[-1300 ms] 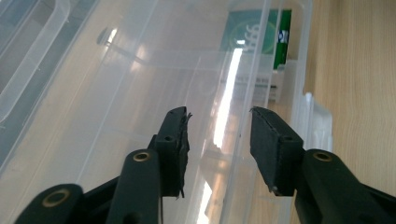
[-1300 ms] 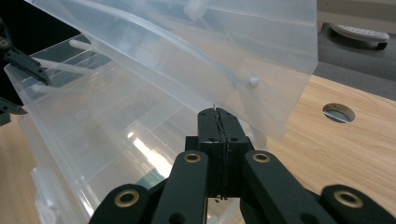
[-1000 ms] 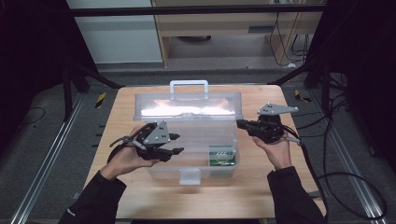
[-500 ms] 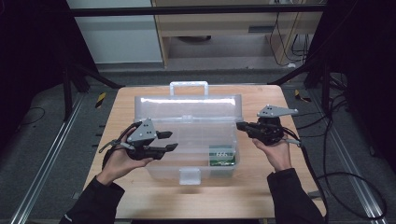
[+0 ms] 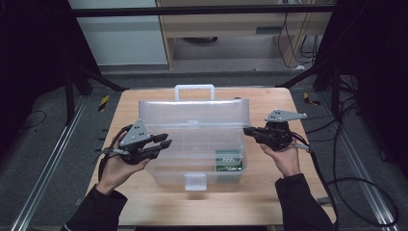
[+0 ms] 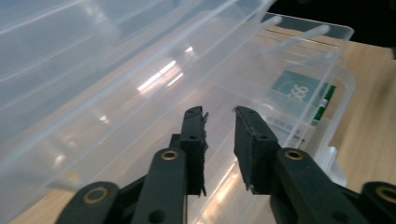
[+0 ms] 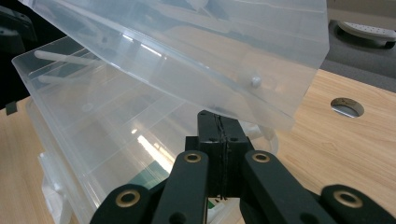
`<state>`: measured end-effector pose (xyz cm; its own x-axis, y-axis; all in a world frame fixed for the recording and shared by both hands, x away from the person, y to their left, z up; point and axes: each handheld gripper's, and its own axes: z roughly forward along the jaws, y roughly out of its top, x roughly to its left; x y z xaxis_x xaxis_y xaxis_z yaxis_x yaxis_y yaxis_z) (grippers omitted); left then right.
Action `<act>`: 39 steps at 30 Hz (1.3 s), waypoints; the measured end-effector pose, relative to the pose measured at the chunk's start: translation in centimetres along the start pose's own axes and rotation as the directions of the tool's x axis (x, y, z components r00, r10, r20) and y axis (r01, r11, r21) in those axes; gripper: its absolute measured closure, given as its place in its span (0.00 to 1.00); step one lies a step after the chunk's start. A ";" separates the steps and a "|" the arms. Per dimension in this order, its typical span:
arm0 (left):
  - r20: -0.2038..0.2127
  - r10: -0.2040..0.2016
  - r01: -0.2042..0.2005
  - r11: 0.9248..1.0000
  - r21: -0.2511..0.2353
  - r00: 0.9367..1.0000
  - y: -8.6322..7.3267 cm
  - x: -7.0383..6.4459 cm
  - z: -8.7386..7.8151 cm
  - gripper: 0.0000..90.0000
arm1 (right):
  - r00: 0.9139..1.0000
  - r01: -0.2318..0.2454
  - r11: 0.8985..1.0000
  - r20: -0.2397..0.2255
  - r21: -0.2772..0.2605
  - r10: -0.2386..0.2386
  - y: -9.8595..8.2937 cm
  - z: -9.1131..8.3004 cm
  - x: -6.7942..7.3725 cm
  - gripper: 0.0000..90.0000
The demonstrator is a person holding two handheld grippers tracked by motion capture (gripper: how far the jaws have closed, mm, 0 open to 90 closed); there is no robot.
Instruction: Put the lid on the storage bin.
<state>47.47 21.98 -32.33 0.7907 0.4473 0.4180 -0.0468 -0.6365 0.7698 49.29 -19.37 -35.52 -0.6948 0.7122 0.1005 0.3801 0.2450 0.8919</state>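
Clear plastic box (image 5: 195, 149) at table (image 5: 269, 202) centre, lid (image 5: 192, 111) half raised, tilting back toward 12 o'clock; my left gripper (image 5: 161, 142) at box's 9 o'clock wall, jaws narrowly parted, holding nothing; my right gripper (image 5: 248, 130) at 3 o'clock, jaws pressed together under lid's edge, propping it, not pinching; green packet (image 5: 227, 160) inside near 4 o'clock corner; judge box light, thin-walled, flexy, slippery; best hold: lid rim or handle (image 5: 194, 91), gentle squeeze.

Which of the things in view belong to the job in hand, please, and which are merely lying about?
In the job:
clear plastic box
its raised lid
left gripper
right gripper

Lying about:
green packet inside the box
table's cable hole
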 end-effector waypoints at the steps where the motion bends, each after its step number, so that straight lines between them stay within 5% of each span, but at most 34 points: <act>1: -0.014 0.004 -0.004 1.000 0.018 1.000 -0.1 0.2 -0.3 0.83 | 1.000 -0.001 1.000 0.000 0.000 0.001 0.0 0.0 0.0 1.00; 13: -0.115 -0.039 0.050 0.994 0.097 0.993 -2.5 1.6 -2.3 0.99 | 1.000 0.001 1.000 -0.008 0.016 -0.001 -0.4 -0.1 0.2 1.00; 29: -0.126 -0.076 0.093 0.987 0.134 0.989 -5.0 2.3 -2.6 0.99 | 0.999 0.031 0.997 0.009 0.068 -0.032 -1.2 -0.5 1.1 1.00; 39: -0.081 -0.031 0.047 0.979 0.197 0.996 -6.2 2.0 -1.6 0.99 | 0.999 0.026 0.995 0.023 0.099 -0.029 -2.7 -1.3 1.0 0.99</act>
<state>48.40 27.83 -35.46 0.7399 0.5164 0.4312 0.1113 -0.7260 0.6786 46.76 -20.13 -37.29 -0.6914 0.7195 0.0649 0.4202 0.3275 0.8463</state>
